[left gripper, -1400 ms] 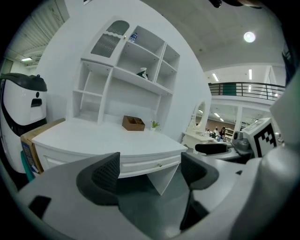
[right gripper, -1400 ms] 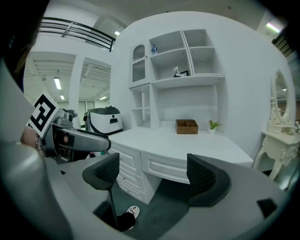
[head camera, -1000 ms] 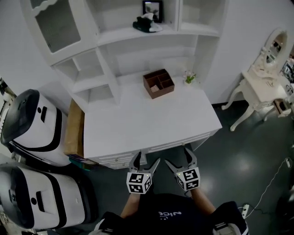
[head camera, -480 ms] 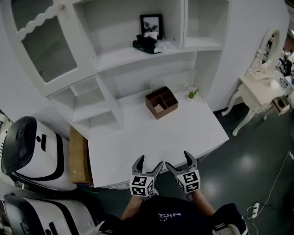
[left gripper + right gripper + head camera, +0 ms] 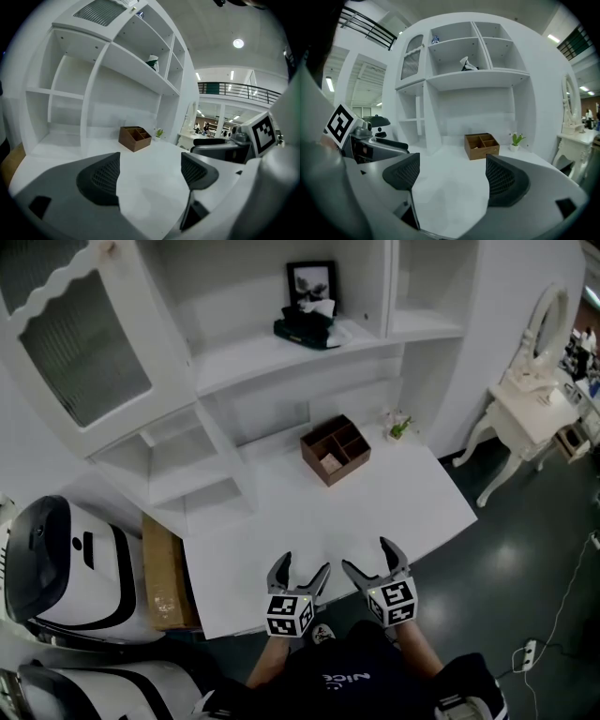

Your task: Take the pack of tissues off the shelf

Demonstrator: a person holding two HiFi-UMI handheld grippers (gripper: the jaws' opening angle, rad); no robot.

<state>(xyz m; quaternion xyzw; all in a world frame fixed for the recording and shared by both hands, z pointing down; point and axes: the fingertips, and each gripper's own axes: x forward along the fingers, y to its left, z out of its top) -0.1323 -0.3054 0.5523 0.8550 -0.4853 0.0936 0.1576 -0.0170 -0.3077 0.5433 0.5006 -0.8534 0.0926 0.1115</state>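
A dark green pack of tissues (image 5: 307, 326) with a white tissue sticking out lies on the upper shelf (image 5: 246, 360), in front of a black picture frame (image 5: 311, 285). It also shows high up in the left gripper view as the tissue pack (image 5: 153, 63) and in the right gripper view as the tissue pack (image 5: 468, 64). My left gripper (image 5: 298, 570) and right gripper (image 5: 371, 559) hover side by side over the desk's near edge, far below the pack. Both are open with nothing between their jaws.
A brown wooden organiser (image 5: 335, 449) and a small potted plant (image 5: 399, 424) stand at the back of the white desk (image 5: 281, 521). A cardboard box (image 5: 162, 573) and white-and-black machines (image 5: 56, 563) stand at the left. A white dressing table (image 5: 532, 409) is at the right.
The view has shifted closer to the shelf unit, so desk and shelves look larger. Both grippers stay open, side by side at the desk's near edge.
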